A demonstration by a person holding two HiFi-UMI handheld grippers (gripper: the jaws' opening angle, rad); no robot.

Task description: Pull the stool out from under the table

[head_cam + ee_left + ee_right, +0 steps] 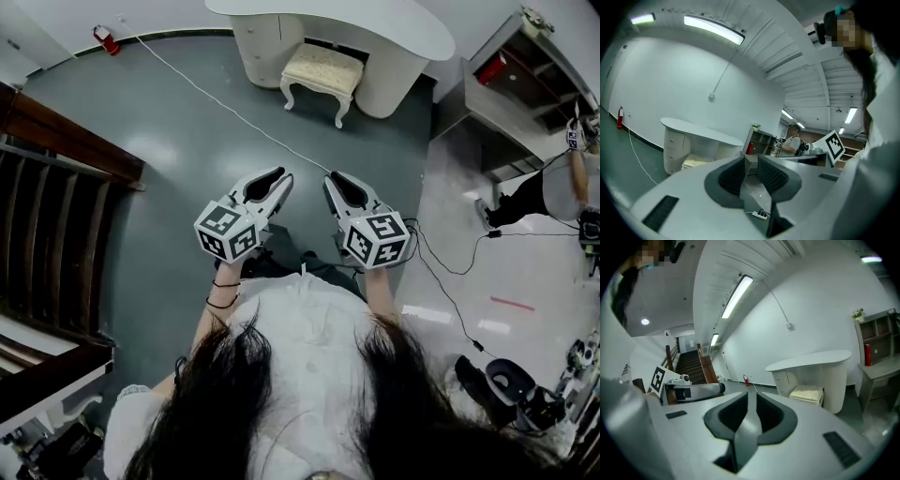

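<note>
My left gripper point(277, 178) and right gripper point(335, 180) hang side by side just in front of me. Each has its jaws drawn together on nothing, and each cube carries black-and-white square markers. Ahead lies open grey floor point(178, 141), crossed by a thin white cable point(216, 101), with a dark stair railing point(66, 178) along my left. Well beyond, the stool point(322, 71) sits partly tucked under the white table point(375, 26), between its supports.

Looking steeply down from the head, table point(375, 23) far off at 12 o'clock. From both gripper views, facing level across the room, sharing that distant table and stool point(323, 67).
</note>
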